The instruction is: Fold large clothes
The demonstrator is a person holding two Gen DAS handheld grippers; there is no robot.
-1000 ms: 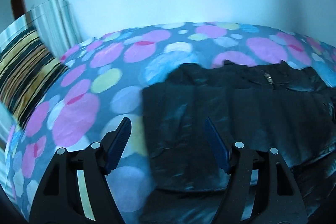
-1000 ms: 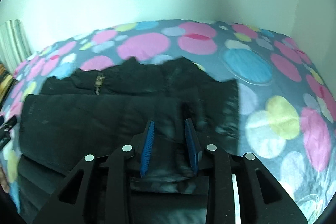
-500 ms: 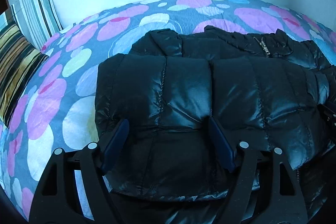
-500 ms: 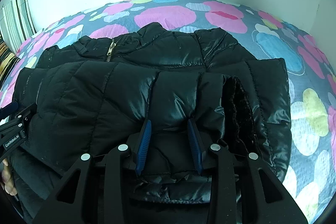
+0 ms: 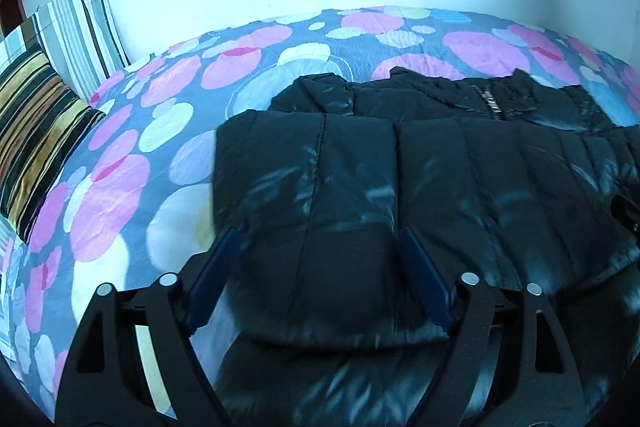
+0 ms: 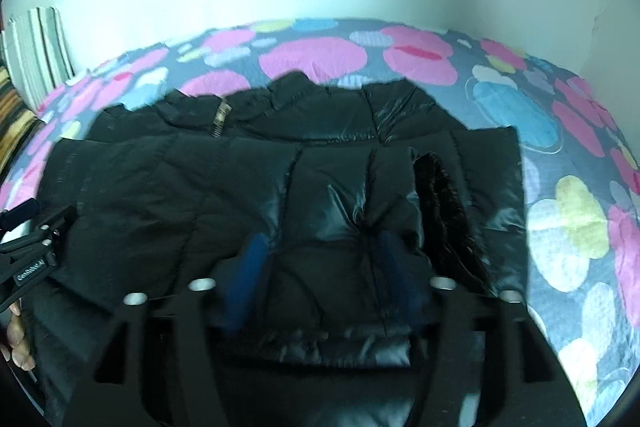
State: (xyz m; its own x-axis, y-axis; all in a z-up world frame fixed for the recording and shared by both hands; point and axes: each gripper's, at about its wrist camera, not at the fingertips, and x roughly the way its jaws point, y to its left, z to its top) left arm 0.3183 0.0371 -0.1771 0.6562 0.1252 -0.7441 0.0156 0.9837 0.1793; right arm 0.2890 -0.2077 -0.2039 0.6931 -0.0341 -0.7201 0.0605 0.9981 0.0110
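**Lower half folded up, grip just let go**

Spread wide at the left gripper (image 5: 320,267), with the jaws just opened further and the near, doubled edge of the black puffer jacket (image 5: 440,167) lying loose between the pads. Much the same at the right gripper (image 6: 322,267): jaws just opened further, blurred, standing either side of a puffy ridge of the jacket without visibly pinching it. Judged released on both sides.

Outward from the tools: lies flat on the spotted bedspread (image 5: 160,107), hem half brought up over the chest half, collar and zipper (image 6: 219,119) left uncovered at the far side. Shows a strip of dark fur trim (image 6: 444,211) along the fold's right end, not tucked in.

As to progress, looks like one crosswise fold done. Probably leaves a second fold to make the bundle compact, plus tucking of the fur trim and smoothing of the puffed panels. Cannot tell where the sleeves lie; presumably hidden under the folded layer.

Counted: one jacket, one zipper, one fur strip, two grippers, one bedspread, two striped pillows (image 5: 80,31) at the far left against the wall, one behind the other.
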